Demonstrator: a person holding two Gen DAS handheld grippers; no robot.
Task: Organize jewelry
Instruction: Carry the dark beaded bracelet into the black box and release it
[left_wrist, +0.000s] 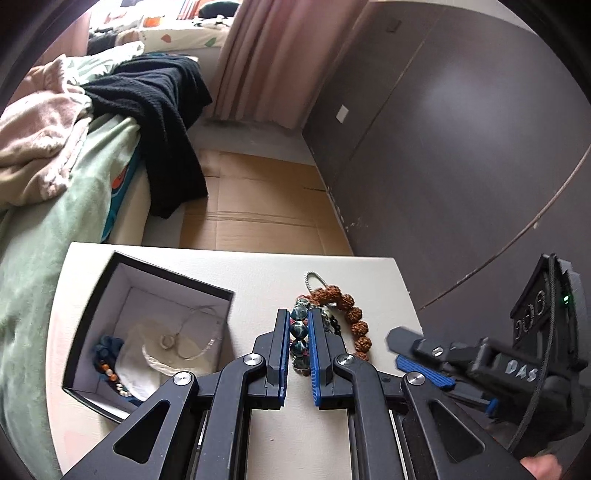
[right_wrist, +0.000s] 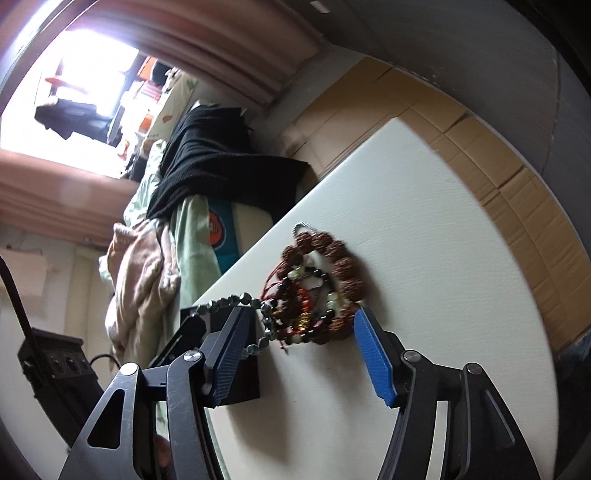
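While I look from the left side, the black box stands open on the white table, and some pieces already lie inside it: a thin silver chain with a ring, a white braided band and a few coloured beads in the near corner. I judge that a part of the work is done.

My left gripper is closed on the dark blue-green bead bracelet, which rises out of the pile just beside the box. More to the right, the brown seed bracelet and the small dark and red strands lie in one heap on the table, so most of the jewelry is left.

My right gripper stands wide apart around this heap and holds nothing.

On its body I read only "DAS".
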